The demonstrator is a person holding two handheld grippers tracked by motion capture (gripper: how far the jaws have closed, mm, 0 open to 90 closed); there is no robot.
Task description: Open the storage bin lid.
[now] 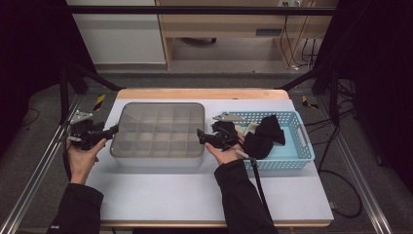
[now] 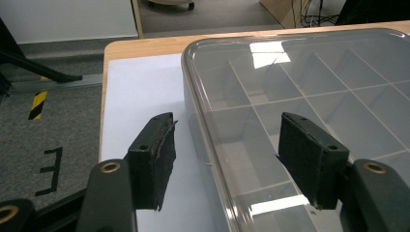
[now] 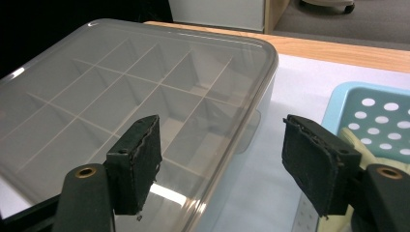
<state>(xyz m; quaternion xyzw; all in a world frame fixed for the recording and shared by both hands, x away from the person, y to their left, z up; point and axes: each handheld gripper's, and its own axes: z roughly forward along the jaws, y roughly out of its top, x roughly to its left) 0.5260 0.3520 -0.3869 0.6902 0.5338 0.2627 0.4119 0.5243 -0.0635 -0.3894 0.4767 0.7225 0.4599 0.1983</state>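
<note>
My jaws stand wide on both sides, nothing held: left gripper [image 2: 222,162] straddles the lid [image 1: 158,127] edge on the box's left, right gripper [image 3: 220,164] its right edge. Close both level & lift evenly, w/o tilting; basket [image 1: 297,146] beyond stays clear

My high camera looks forward and down on the whole table [image 1: 204,195]; my left tongs' [image 2: 225,162] camera sits close, facing along its jaws over the near-left corner of the lidded box [image 2: 309,92]; my right tongs' [image 3: 220,164] camera, equally close, faces its right corner; all three share that box.
</note>
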